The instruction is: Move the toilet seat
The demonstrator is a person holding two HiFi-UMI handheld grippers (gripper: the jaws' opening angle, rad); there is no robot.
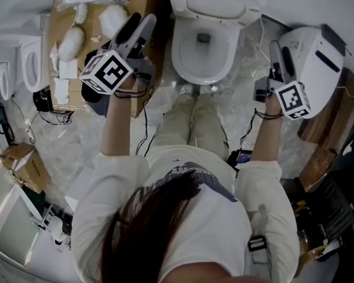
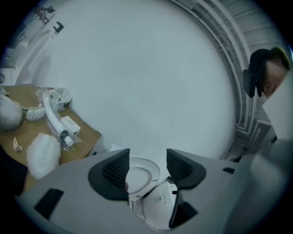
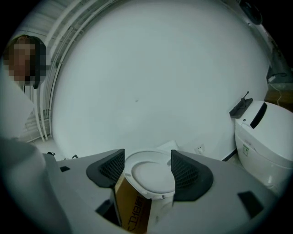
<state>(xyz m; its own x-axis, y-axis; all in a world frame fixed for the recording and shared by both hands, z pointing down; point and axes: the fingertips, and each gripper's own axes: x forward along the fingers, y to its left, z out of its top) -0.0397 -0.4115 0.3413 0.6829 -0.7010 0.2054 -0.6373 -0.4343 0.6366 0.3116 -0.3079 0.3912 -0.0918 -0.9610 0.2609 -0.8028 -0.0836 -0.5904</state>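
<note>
The person stands facing a white toilet (image 1: 216, 6) at the far middle of the room. The toilet seat (image 1: 178, 54) lies down flat round the bowl (image 1: 212, 58). The bowl is open, and only its dark drain hole shows at the bottom.

The left gripper (image 1: 141, 23) is raised at the near left of the toilet. Its jaws are spread wide with nothing between them; in its own view the seat is seen through the gap, well apart from the pads (image 2: 147, 167). The right gripper (image 1: 280, 50) is up at the toilet's right, its jaws likewise wide and empty (image 3: 147, 169), touching nothing.

Just beside the right gripper, further right, stands a second white toilet unit (image 1: 313, 58) with a black strip on its closed top.

On the left a brown table (image 1: 54, 23) carries clear bags (image 2: 43, 153) stuffed with white material, a white ribbed hose (image 2: 52, 116) in plastic wrap and a few small white boxes (image 2: 69, 124). A closed cardboard box (image 1: 27, 166) sits on the floor at the near left, amid black cables (image 1: 31, 123).
</note>
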